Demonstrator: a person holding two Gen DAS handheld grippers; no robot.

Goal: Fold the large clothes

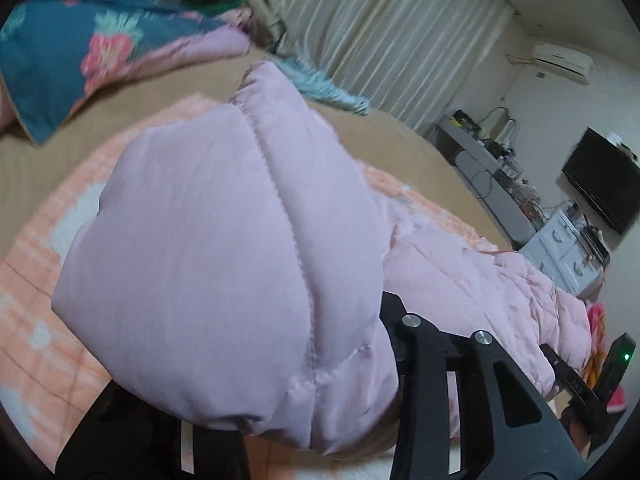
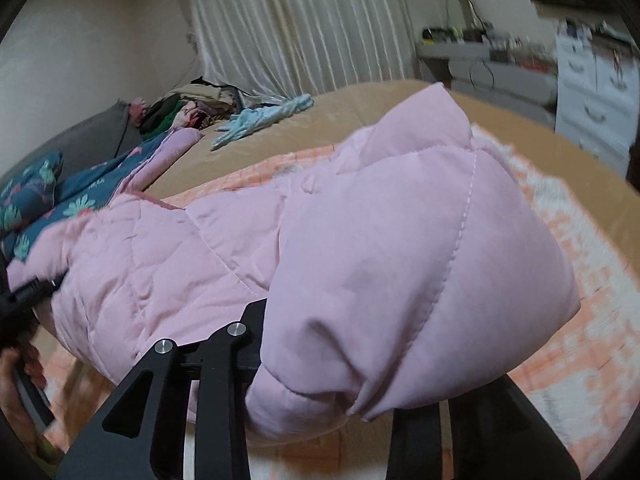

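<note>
Left wrist view: a pink quilted puffer jacket fills the middle, bunched over the left hand-held gripper, whose black fingers vanish under the padded fabric at 6 o'clock; it seems pinched on a fold of the jacket, though the tips are hidden. At 4 o'clock the other gripper's body shows past the jacket's far end, a green light on it. Beneath lies an orange-and-white checked blanket on a tan bed, with a teal floral quilt at 10 o'clock.

Right wrist view: the same jacket drapes over the right hand-held gripper (jaws drawn in on the cloth, tips likewise covered). White curtains hang at 12 o'clock, and a light blue garment lies on the bed at 11 o'clock.
</note>
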